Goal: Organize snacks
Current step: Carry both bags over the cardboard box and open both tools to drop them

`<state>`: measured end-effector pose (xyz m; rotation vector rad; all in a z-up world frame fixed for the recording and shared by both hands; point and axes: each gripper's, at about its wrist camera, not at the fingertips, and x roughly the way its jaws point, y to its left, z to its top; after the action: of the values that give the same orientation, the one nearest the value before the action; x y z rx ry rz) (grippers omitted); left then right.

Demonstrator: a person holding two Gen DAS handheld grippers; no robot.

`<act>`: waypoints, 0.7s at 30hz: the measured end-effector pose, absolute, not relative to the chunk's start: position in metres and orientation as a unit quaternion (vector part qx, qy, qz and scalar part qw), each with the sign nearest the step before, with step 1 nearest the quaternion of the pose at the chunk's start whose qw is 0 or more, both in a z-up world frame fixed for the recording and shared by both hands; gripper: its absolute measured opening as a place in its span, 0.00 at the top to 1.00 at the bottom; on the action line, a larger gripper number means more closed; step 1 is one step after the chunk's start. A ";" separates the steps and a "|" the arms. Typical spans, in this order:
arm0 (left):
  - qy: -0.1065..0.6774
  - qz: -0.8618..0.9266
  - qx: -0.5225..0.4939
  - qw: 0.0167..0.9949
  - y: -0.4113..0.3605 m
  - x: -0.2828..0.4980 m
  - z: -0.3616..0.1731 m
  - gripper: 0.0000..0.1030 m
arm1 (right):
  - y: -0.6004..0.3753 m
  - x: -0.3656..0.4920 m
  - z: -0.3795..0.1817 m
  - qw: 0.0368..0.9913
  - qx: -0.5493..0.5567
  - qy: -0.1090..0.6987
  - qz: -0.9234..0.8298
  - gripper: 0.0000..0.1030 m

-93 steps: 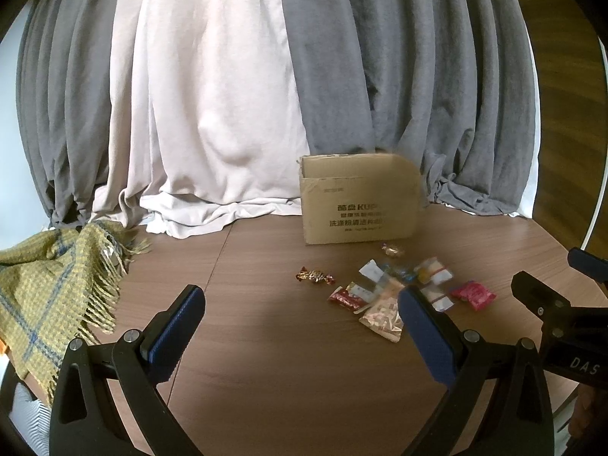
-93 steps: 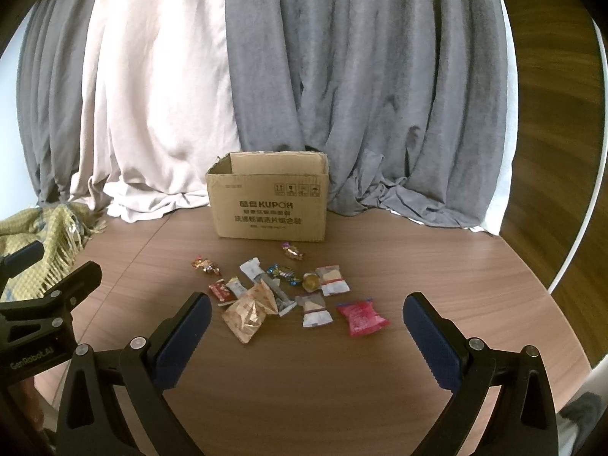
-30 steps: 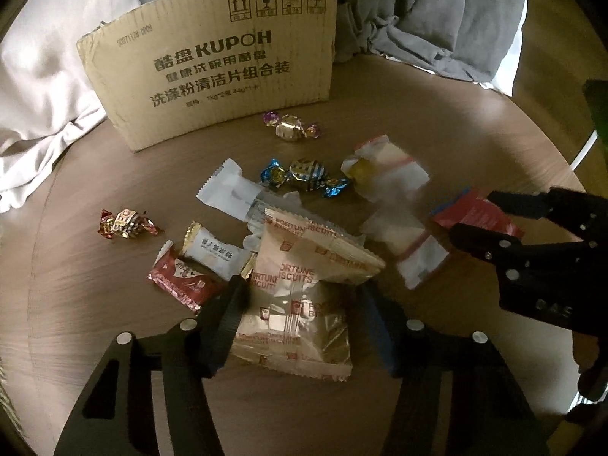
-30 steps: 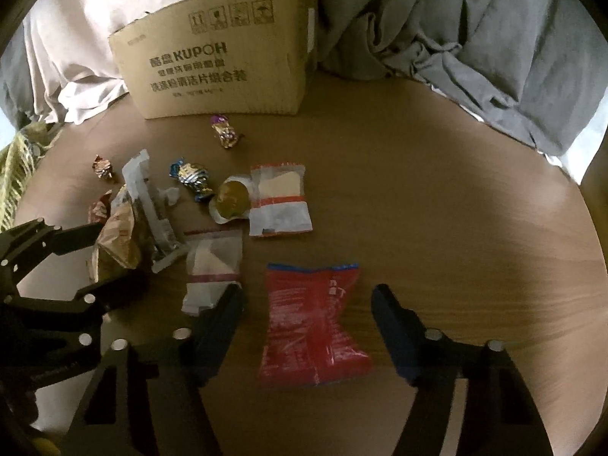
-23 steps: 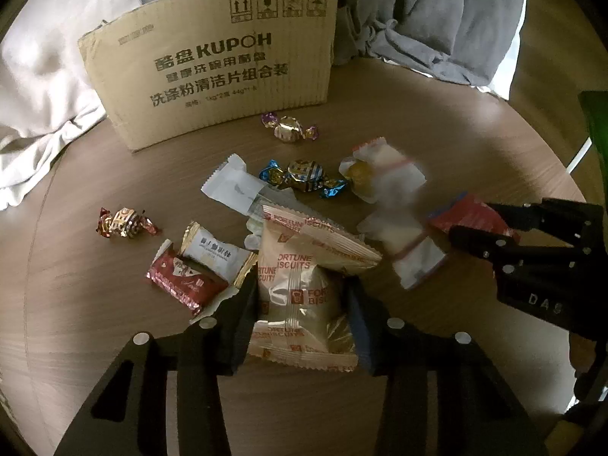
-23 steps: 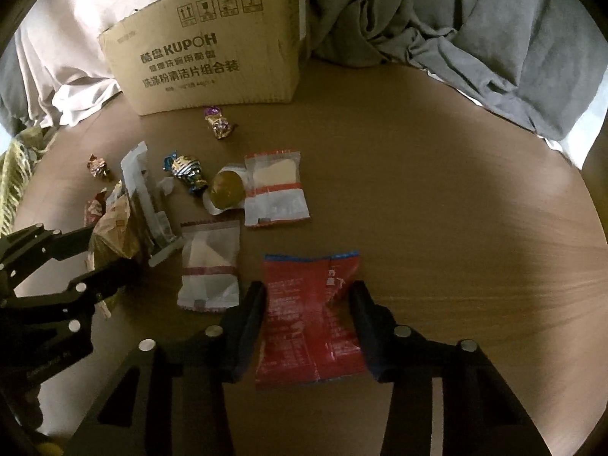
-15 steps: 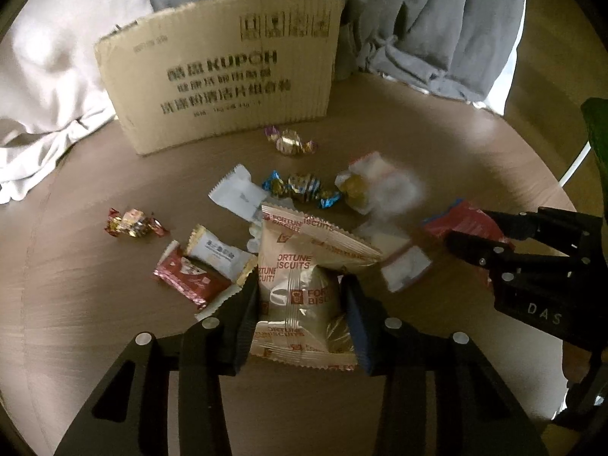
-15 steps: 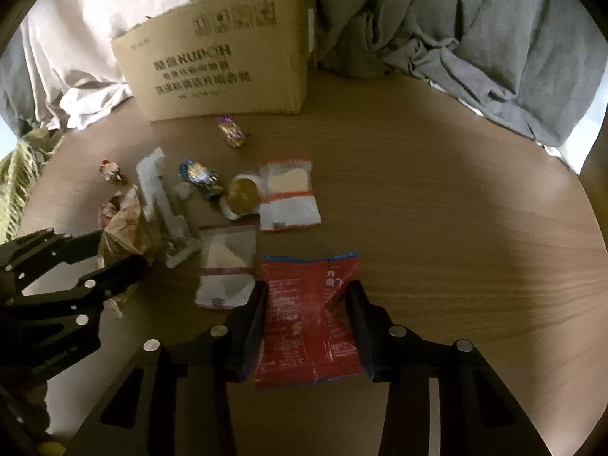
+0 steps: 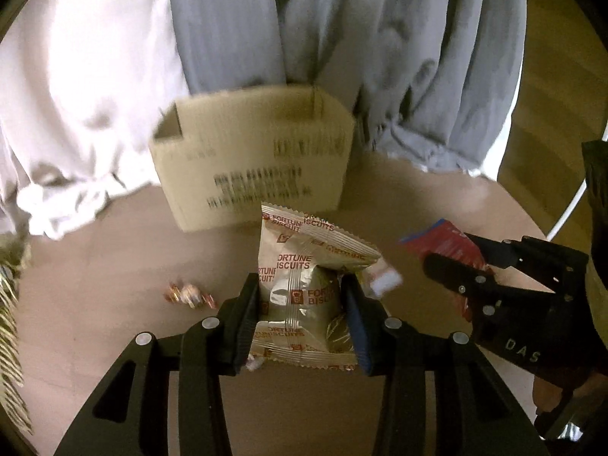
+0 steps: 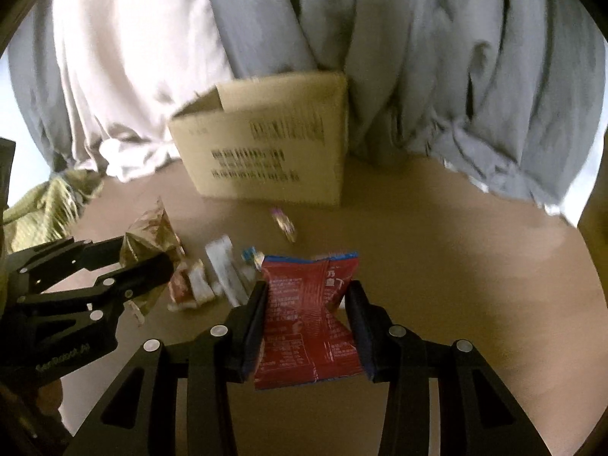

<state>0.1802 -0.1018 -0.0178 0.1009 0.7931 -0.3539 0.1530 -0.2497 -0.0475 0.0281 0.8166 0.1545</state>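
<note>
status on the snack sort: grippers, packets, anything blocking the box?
Left gripper shut on gold biscuit packet. Right gripper shut on red packet. Cardboard box open-topped, nothing blocking. Loose candies remain on table.

Grey curtains [image 10: 437, 57] and a pale curtain [image 9: 83, 87] hang behind the brown counter [image 10: 456, 258], yellow-green fringed blanket [image 10: 45, 205] at left (blurred).

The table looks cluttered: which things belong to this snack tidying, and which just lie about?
Part of the job: Fortune Biscuits packet, red packet, cardboard box, loose sweets.
Lying about: curtains, yellow blanket.
</note>
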 end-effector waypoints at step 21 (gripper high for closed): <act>0.288 -0.126 0.058 0.948 -0.081 0.268 0.076 0.59 | -0.224 0.241 0.051 0.960 0.008 0.257 0.109 0.59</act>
<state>0.2684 -0.0809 0.0756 0.1188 0.5853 -0.2562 0.2414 -0.2237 0.0510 0.0170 0.5216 0.2214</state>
